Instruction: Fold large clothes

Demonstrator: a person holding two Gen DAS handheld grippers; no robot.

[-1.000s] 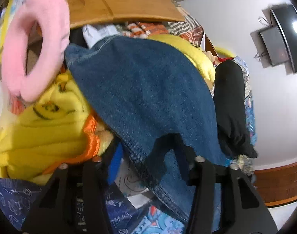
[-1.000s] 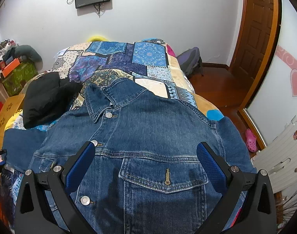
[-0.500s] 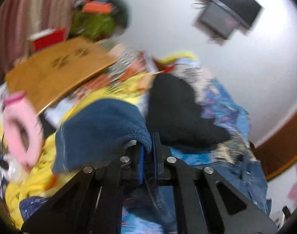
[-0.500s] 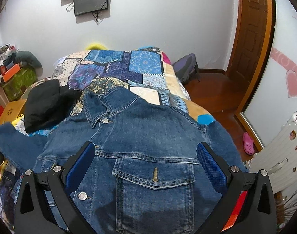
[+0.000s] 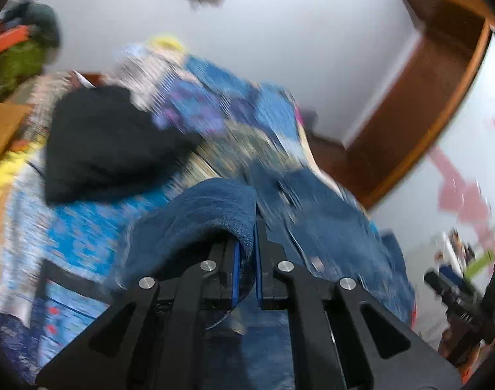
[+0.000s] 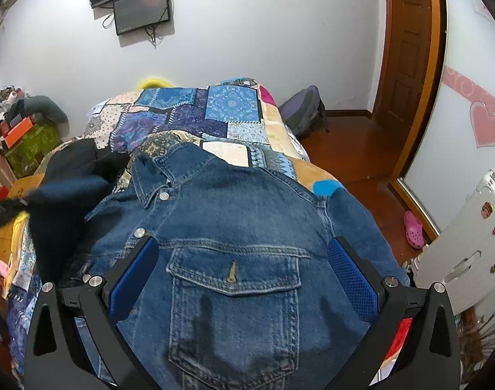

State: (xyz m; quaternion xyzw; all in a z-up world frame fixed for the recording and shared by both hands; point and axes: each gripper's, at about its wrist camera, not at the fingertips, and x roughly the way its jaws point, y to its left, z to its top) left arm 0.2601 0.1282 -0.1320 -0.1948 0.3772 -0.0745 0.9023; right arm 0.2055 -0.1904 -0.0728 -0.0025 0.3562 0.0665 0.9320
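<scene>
A blue denim jacket (image 6: 234,227) lies front-up on a patchwork-covered bed (image 6: 215,113), collar toward the far wall. My right gripper (image 6: 242,276) hovers open over its chest pocket, with only cloth beneath the blue pads. In the blurred left wrist view my left gripper (image 5: 246,253) is shut on the jacket's sleeve (image 5: 202,211), whose denim bulges up over the fingers. That lifted sleeve (image 6: 65,201) shows dark at the left of the right wrist view, raised above the jacket's left side.
A black garment (image 6: 81,159) lies on the bed beside the collar. Yellow bedding (image 5: 0,175) and boxes crowd the left. A backpack (image 6: 304,110), wooden door (image 6: 410,48), pink shoe (image 6: 413,229) and white cabinet (image 6: 468,243) stand right of the bed.
My left gripper closed on the denim sleeve, rolled, and carried it up and rightward over the bed toward the jacket body. The right gripper stayed open, drifting slightly.
</scene>
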